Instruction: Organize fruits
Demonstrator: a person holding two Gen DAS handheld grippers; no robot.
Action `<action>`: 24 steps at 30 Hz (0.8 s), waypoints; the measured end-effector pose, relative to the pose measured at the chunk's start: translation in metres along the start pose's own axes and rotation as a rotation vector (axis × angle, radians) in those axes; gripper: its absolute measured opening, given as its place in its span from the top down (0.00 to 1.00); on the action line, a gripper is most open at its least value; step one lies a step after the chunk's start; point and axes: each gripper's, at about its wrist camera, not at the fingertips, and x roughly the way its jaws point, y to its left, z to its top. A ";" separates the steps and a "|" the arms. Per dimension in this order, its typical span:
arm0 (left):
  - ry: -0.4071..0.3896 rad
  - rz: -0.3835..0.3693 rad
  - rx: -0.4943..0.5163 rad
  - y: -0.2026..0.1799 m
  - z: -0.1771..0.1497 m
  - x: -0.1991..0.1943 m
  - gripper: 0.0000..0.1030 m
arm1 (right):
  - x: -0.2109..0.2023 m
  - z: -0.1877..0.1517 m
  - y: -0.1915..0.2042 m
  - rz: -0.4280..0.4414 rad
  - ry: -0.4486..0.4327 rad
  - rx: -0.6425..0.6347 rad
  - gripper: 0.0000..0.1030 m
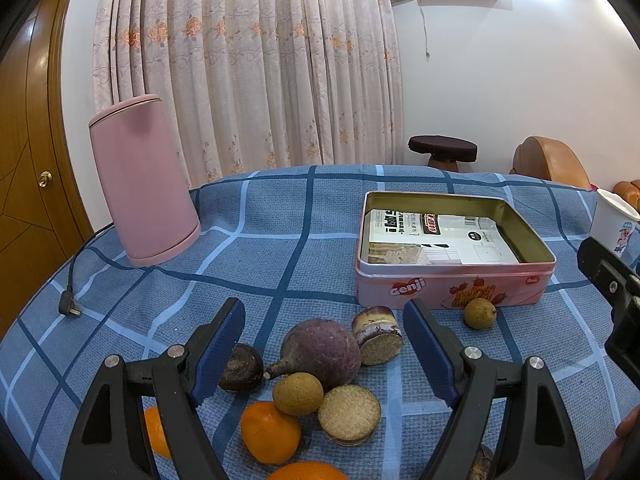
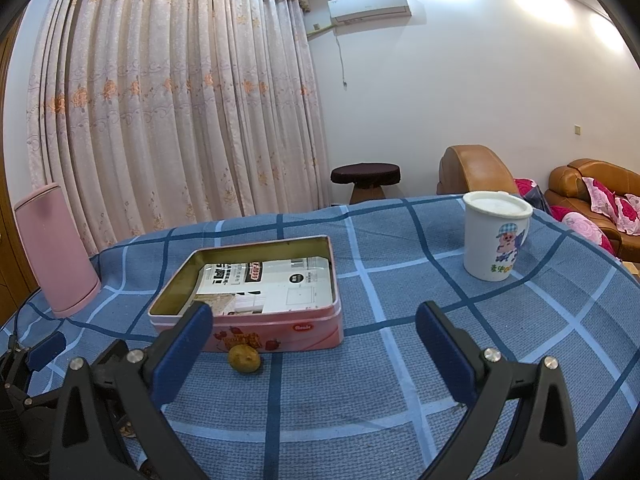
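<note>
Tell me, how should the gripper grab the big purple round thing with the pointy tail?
Probably grip the purple root across its round middle, coming from above. The left gripper is open around it; its tail points left, and small fruits crowd its near side.

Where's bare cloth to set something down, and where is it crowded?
Free: the cloth between the pink kettle and the pink tin, and the stretch between the tin and the white mug. Crowded: the fruit pile under the open left gripper; one small fruit sits at the tin's front.
</note>
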 end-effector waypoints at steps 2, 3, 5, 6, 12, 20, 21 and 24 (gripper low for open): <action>0.000 0.000 -0.001 0.000 0.000 0.000 0.20 | 0.000 0.000 0.000 0.001 0.001 0.000 0.00; 0.001 0.000 -0.001 0.000 0.000 0.000 0.20 | 0.000 0.000 0.000 0.000 -0.001 0.000 0.00; 0.001 0.000 0.000 0.000 0.000 0.000 0.20 | 0.000 0.000 0.001 0.000 -0.001 0.000 0.00; 0.001 0.000 0.000 0.000 0.000 0.000 0.20 | 0.000 0.000 0.001 0.002 -0.001 -0.001 0.00; 0.001 0.000 -0.001 0.000 0.000 0.000 0.20 | 0.001 0.000 -0.002 0.004 0.001 -0.006 0.00; -0.008 0.006 -0.027 0.005 -0.002 -0.003 0.20 | -0.002 -0.002 0.004 0.008 -0.009 -0.032 0.00; -0.007 0.005 -0.031 0.006 -0.003 -0.004 0.20 | -0.001 -0.002 0.005 0.008 -0.011 -0.038 0.00; -0.013 -0.002 -0.032 0.008 -0.005 -0.009 0.20 | -0.004 -0.003 0.008 0.015 -0.024 -0.058 0.00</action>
